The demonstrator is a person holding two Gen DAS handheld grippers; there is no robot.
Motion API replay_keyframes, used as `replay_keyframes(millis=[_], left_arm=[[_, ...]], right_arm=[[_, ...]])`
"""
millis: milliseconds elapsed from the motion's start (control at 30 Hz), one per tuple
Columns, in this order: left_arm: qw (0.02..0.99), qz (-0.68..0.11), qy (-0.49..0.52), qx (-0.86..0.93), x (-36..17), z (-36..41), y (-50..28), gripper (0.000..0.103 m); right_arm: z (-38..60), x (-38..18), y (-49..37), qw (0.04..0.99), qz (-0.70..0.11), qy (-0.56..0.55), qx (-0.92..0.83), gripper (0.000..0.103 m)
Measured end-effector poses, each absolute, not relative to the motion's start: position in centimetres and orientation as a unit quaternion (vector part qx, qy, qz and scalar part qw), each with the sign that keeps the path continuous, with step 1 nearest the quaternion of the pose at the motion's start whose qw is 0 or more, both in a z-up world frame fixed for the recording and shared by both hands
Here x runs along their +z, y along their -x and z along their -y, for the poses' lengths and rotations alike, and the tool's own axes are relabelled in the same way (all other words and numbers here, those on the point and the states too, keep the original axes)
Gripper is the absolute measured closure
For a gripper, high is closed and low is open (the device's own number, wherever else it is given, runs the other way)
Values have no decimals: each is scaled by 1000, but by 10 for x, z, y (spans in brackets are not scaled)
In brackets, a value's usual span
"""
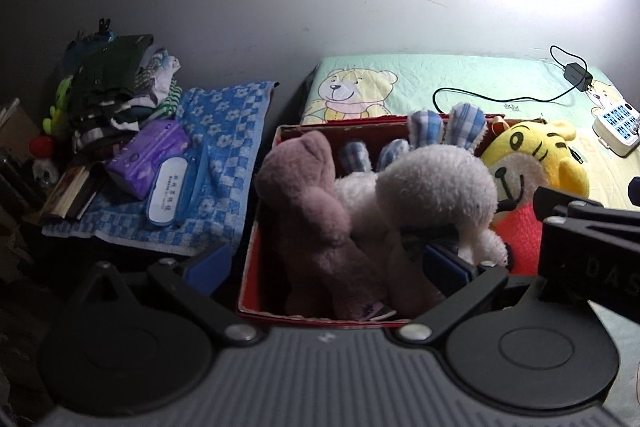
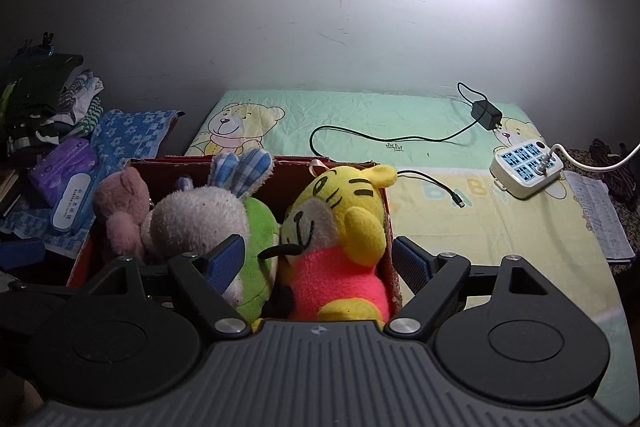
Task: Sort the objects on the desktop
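Right wrist view: right gripper [image 2: 320, 261], fingers spread, straddles the yellow plush tiger [image 2: 344, 227] in the red cardboard box [image 2: 394, 227]; left gripper [image 1: 328, 267] likewise spread.

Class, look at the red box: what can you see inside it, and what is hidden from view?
Inside the red box sit a pink plush, a white rabbit with checked ears, and a yellow tiger. The toys cover the box floor, so anything beneath them cannot be seen.
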State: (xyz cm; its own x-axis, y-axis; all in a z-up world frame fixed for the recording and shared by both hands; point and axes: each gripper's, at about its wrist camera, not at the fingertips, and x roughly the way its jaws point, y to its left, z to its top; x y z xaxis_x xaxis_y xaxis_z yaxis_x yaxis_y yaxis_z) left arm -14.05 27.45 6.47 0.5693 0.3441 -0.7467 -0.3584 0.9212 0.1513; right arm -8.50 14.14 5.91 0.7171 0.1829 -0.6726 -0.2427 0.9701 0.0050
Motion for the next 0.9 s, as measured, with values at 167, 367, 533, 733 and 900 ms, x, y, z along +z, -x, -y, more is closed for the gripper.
replay_keyframes(millis=[167, 367, 533, 733, 900], left_arm=[[883, -422, 13, 206, 61, -283, 144, 1], [885, -419, 20, 201, 61, -287, 149, 1], [888, -417, 32, 190, 60, -290, 151, 1], [888, -415, 35, 195, 58, -292, 152, 1], [882, -426, 35, 199, 53, -295, 150, 1]], right_arm=[[-148, 58, 88, 925, -360, 47, 112, 20], [-152, 58, 91, 926, -360, 49, 107, 20], [-153, 58, 92, 926, -359, 50, 103, 20], [-152, 57, 93, 926, -361, 45, 98, 20], [-151, 55, 92, 925, -365, 43, 97, 20]])
